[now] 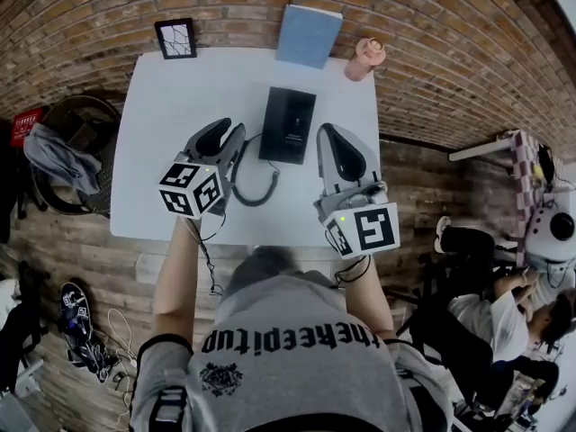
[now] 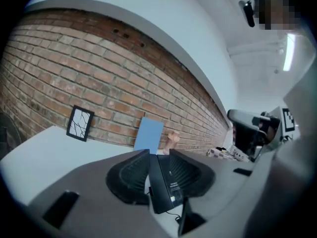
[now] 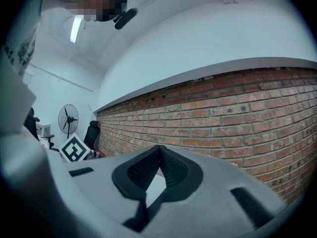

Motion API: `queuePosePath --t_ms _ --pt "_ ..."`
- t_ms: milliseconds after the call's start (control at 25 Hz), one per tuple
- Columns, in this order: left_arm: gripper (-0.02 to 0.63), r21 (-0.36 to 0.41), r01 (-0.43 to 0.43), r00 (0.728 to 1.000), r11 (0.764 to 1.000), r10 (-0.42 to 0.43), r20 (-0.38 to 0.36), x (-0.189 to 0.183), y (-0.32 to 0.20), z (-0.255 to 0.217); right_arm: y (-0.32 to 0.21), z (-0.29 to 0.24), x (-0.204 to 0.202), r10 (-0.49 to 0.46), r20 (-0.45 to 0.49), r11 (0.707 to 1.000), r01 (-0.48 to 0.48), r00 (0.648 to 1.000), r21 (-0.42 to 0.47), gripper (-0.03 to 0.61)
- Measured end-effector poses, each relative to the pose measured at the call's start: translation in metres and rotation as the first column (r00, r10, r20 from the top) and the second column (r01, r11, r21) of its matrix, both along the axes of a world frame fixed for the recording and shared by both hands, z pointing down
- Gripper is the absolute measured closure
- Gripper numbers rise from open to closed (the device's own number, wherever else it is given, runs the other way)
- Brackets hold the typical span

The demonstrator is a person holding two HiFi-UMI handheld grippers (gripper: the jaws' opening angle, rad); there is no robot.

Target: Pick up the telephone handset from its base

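The black telephone [image 1: 288, 124] lies flat in the middle of the white table [image 1: 166, 106], its handset resting on the base and a coiled cord [image 1: 256, 190] trailing off its near left corner. My left gripper [image 1: 227, 135] hovers just left of the phone with its jaws apart and nothing between the pads. In the left gripper view the telephone [image 2: 166, 182] shows through the gap of the left gripper [image 2: 158, 153], a little ahead of the tips. My right gripper [image 1: 328, 135] hangs to the right of the phone; in its own view the right gripper [image 3: 159, 148] has its tips together and holds nothing.
A blue book [image 1: 309, 34] leans on the brick wall behind the phone, with a small black picture frame [image 1: 175, 38] to its left and a pink cup [image 1: 366, 58] to its right. A chair with clothes [image 1: 67, 151] stands left of the table. A seated person [image 1: 490, 318] is at the right.
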State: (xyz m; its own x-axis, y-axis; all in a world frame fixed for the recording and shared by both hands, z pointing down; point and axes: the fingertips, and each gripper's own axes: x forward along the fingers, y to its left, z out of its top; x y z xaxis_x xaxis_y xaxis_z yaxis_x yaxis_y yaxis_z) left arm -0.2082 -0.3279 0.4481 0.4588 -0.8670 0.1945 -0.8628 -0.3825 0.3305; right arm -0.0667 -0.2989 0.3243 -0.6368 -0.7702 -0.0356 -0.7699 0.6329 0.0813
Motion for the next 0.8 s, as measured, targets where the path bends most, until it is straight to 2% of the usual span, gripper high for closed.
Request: queuePosePath --t_ms 200,360,480,720,800 --pt "0.491 -0.119 -0.103 0.995 0.988 0.101 -0.023 0.02 -0.023 0.04 -0.002 0.008 0.004 0.034 -0.028 0.999 -0.034 0.999 -0.018 0.575" --pt "0.485 -0.177 -0.167 0.986 0.97 0.163 -0.039 0.034 -0.036 0.063 -0.003 0.015 0.01 0.065 -0.048 0.997 -0.067 0.997 -0.035 0.575" --pt "0.479 -0.218 -0.197 0.98 0.956 0.185 -0.075 0.043 -0.045 0.08 -0.001 0.017 0.016 0.084 -0.065 0.996 -0.086 0.994 -0.039 0.575" --pt "0.474 -0.279 -0.235 0.972 0.931 0.215 -0.099 0.054 -0.062 0.108 0.0 0.022 0.035 0.136 -0.099 0.989 -0.141 0.986 -0.05 0.575" --pt "0.469 -0.295 -0.258 0.964 0.92 0.226 -0.137 0.057 -0.066 0.116 -0.001 0.023 0.039 0.152 -0.107 0.986 -0.159 0.983 -0.055 0.575"
